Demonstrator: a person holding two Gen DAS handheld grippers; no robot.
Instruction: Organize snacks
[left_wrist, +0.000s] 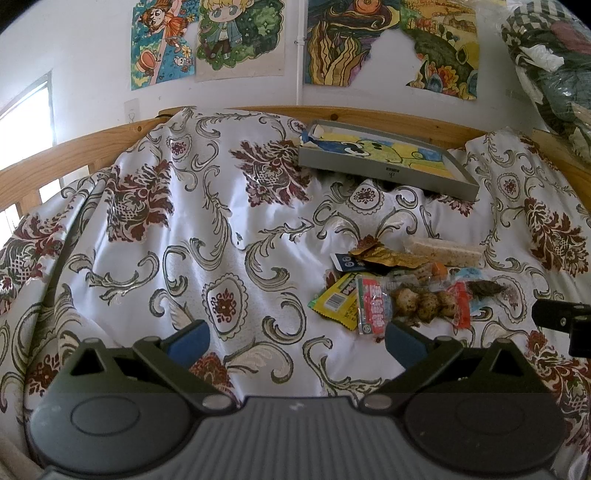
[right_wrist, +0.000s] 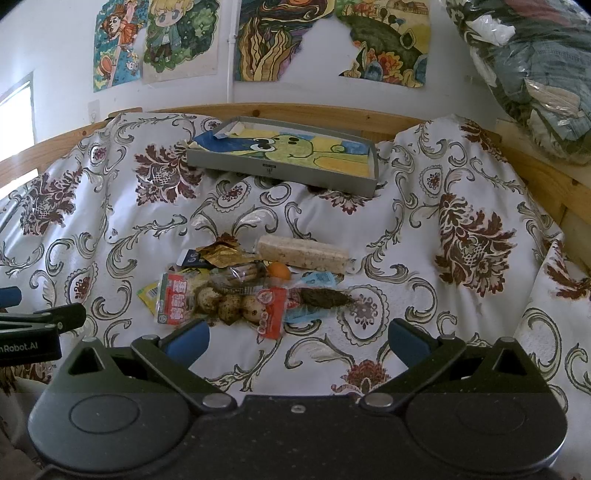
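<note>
A big bed (right_wrist: 424, 236) fills both views, with one white cover (left_wrist: 207, 236) printed with dark red flowers and grey curls. A wooden rail (right_wrist: 295, 110) runs along the far side. On the wall above hang four bright drawings (right_wrist: 177, 40). One bundle of bags (right_wrist: 535, 74) sits high on the right.

One grey tray (right_wrist: 284, 173) lies at the far end of the bed, tilted a little, with one green cartoon picture (right_wrist: 295, 149) inside it.

The snacks (right_wrist: 251, 284) lie in one heap in the middle of the bed, nearer than the tray and apart from it. The longest is one pale bar (right_wrist: 303, 254) at the back. In front lies one clear pack of eggs (right_wrist: 229, 304); I count three or four eggs, but the wrap blurs them. One yellow packet (left_wrist: 332, 301) pokes out on the left. One gold wrapper (right_wrist: 219, 253), one dark leafy packet (right_wrist: 325, 297) and one small orange ball (right_wrist: 279, 270) are there too.

The left gripper (left_wrist: 297, 341) hangs over bare cover, left of the heap, jaws spread wide and holding nothing. The right gripper (right_wrist: 299, 338) hangs just in front of the heap, jaws also spread wide and holding nothing.
</note>
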